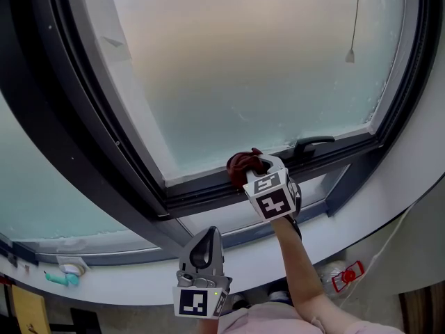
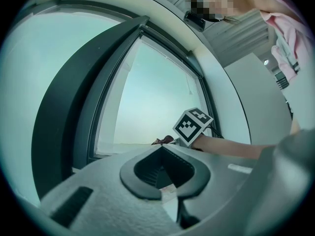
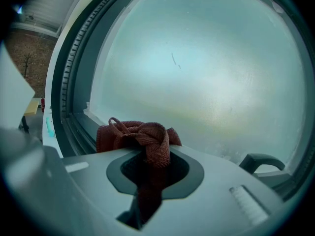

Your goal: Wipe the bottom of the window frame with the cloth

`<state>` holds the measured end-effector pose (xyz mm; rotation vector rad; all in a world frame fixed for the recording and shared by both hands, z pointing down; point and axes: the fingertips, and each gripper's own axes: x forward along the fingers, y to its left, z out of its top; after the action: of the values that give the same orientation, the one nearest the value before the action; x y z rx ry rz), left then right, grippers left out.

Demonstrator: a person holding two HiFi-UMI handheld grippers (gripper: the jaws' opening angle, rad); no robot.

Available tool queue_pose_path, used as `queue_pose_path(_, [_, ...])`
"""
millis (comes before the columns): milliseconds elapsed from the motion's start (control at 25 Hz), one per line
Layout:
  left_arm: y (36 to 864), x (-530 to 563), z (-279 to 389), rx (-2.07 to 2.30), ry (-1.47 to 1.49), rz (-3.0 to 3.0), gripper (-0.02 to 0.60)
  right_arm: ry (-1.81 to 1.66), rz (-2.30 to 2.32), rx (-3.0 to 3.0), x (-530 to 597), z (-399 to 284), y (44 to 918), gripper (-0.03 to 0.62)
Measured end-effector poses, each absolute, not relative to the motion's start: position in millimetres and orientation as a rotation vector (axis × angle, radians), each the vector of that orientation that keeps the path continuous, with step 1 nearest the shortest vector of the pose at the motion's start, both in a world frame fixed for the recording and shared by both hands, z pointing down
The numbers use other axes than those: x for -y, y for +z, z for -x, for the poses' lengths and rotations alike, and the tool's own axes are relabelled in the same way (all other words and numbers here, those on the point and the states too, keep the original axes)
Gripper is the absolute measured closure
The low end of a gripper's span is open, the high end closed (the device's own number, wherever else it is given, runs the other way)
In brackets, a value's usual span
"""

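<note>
Right gripper [image 1: 263, 176] is clamped on the dark red bunched woven cloth [image 1: 243, 164]. The right gripper view shows the cloth [image 3: 139, 133] pinched between the jaws, with most of the wad sticking out past the tips. The wad sits on the dark grey bottom rail of the window frame [image 1: 201, 195], right against the lower edge of the frosted glass pane [image 1: 257, 61].

Left gripper [image 1: 206, 246] has its jaws together on nothing. It hangs nearer the person and to the left, well clear of the rail and out of the job.

Geometry that matters:
- The rail's long axis runs left-right in the head view and climbs slightly toward the right.
- The cloth is roughly mid-rail, so there's bare rail on both sides.
- The black lever window handle [image 1: 312, 143] is on the rail just right of the cloth, also visible at the right of the right gripper view [image 3: 260, 161].
- The gripper comes in from the near side, about perpendicular to the rail, with the cloth leading.

My read is that the stroke has to go sideways along the rail, not push in toward the glass. Going left is a clear run to the bottom-left corner. Going right meets the handle almost at once, so the wad would need to go under or around it. The right arm is the only sensible one, since it's already on the rail with the cloth. I can't tell from these views how hard the cloth presses on the rail.
</note>
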<state>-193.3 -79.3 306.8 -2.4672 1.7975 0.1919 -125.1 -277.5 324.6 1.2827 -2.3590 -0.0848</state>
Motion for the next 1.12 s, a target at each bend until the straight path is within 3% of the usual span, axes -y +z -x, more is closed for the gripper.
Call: queue_pose_path(1120, [308.1, 73.5, 188.1, -1.795, 0.185, 2.481, 0.58, 0.0, -1.393, 2.358, 295.6, 74.5, 324.9, 0.537])
